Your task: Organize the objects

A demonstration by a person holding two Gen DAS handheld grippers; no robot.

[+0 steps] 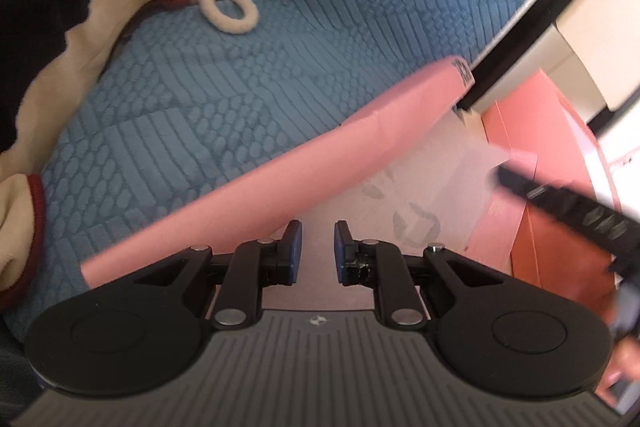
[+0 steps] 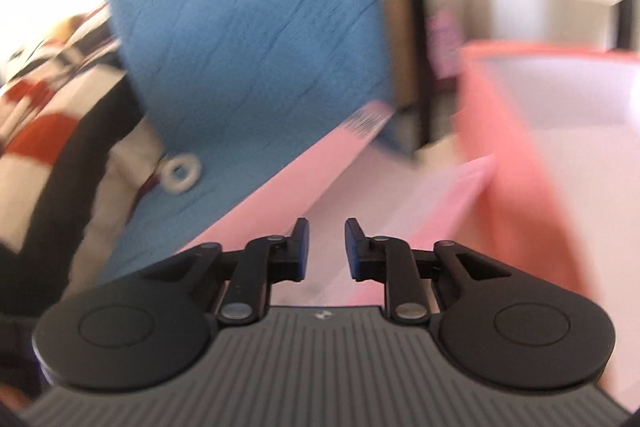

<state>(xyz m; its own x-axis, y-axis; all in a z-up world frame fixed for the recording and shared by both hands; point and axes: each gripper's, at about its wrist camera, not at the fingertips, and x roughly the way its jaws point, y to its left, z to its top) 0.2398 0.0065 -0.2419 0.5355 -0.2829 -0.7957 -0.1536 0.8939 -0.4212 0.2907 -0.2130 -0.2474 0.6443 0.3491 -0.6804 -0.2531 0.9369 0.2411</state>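
A pink box [image 1: 280,171] lies on a blue textured bedspread [image 1: 280,7], its white inside [image 1: 420,179] showing. My left gripper [image 1: 318,247] is open and empty, just over the box's near inner edge. The other gripper [image 1: 576,215] reaches in from the right over the box. In the blurred right wrist view my right gripper [image 2: 326,247] is open and empty above the pink box [image 2: 288,183]; an orange-pink lid or wall [image 2: 516,155] stands to its right. A white hair tie [image 1: 229,9] lies on the bedspread, and it also shows in the right wrist view [image 2: 181,173].
A cream and black garment with a red cuff [image 1: 60,39] lies at the left on the bed. A black and silver bar [image 1: 532,11] runs along the bed's right edge. A patterned red, white and black cloth [image 2: 48,99] lies at the left.
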